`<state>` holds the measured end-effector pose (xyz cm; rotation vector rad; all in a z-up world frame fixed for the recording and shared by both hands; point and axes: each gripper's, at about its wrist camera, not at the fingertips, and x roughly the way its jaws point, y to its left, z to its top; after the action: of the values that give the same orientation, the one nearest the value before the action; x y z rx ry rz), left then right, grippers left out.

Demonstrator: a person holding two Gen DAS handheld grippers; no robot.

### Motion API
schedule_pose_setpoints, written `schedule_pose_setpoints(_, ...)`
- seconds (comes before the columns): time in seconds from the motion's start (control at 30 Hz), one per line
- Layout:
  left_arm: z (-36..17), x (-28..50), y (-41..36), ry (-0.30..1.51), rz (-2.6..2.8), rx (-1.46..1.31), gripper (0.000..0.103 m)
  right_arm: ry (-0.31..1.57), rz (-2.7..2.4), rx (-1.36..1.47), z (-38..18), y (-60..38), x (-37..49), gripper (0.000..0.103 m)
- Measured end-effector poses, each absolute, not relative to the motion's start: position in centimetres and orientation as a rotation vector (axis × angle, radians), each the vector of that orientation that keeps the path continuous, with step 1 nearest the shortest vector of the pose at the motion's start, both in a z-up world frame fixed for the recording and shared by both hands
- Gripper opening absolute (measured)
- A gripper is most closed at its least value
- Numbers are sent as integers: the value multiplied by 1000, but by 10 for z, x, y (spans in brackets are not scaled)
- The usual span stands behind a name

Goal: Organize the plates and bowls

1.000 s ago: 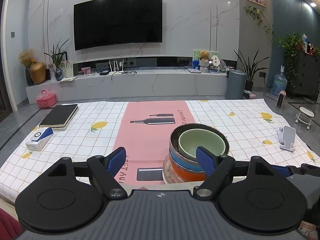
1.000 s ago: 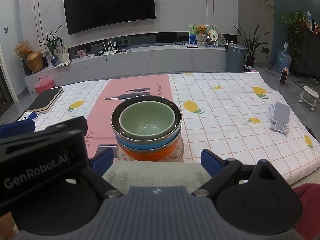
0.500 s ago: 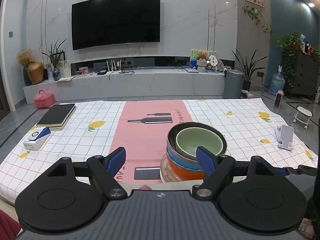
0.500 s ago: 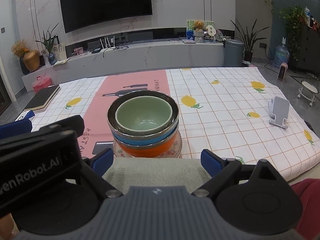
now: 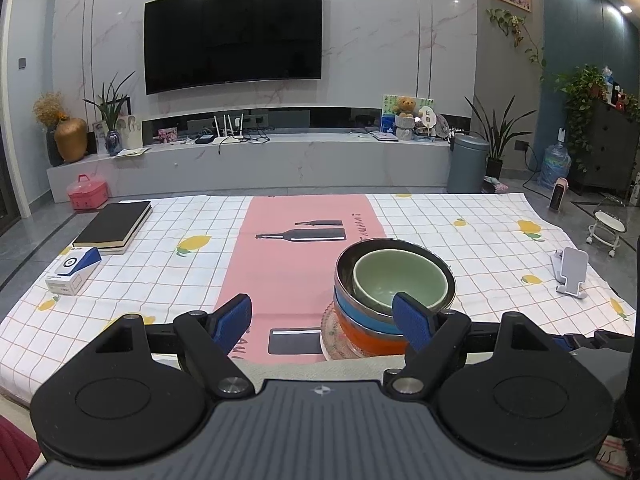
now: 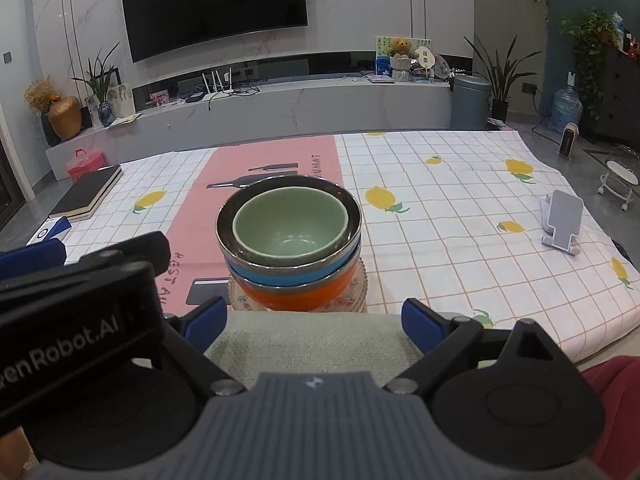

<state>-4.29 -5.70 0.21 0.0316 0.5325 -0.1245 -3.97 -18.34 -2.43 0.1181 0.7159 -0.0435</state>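
Both grippers are held level at the near edge of the table, pointing forward toward the far wall. The left gripper [image 5: 322,320] has its blue fingers spread wide and nothing is between them; it stays a little to the left of the stack. The right gripper [image 6: 314,320] is also spread wide and empty, with the stack just in front of it, almost centered between its two fingers. In the right wrist view the body of the left gripper shows at the near left.

The stack stands near the near edge of the table, partly on the pink runner [image 5: 296,264]. A green bowl [image 6: 290,224] sits inside a steel-rimmed bowl [image 6: 348,216], which is nested on a blue bowl [image 6: 288,278] and an orange bowl [image 6: 296,298]. Under them lies a patterned plate [image 6: 360,294]. The checked tablecloth [image 6: 460,208] covers the table. A gray phone stand [image 6: 560,220] is well apart at the right.
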Motion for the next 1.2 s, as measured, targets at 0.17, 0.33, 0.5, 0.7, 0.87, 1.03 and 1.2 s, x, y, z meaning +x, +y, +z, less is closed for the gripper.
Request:
schedule_pose_setpoints(0.17,2,-43,-57,534,-123,33,94,718,-42,119,-26,-184,-40,92)
schedule_pose_setpoints(0.33,0,-44,-57,528,-111,41,94,723,-38,123,-28,-185,-40,92)
schedule_pose_setpoints(0.5,-2,-45,-57,529,-108,42,94,729,-33,124,-29,-185,-39,92)
schedule_pose_setpoints(0.7,-4,-46,-56,531,-103,45,94,735,-30,124,-30,-185,-38,92)
schedule_pose_setpoints(0.87,-3,-45,-57,526,-110,46,94,736,-30,125,-30,-185,-38,92)
schedule_pose_setpoints(1.03,-3,-46,-58,527,-116,47,94,743,-28,126,-32,-186,-36,92)
schedule_pose_setpoints(1.2,-2,-47,-59,522,-120,52,94,745,-27,125,-32,-186,-36,92)
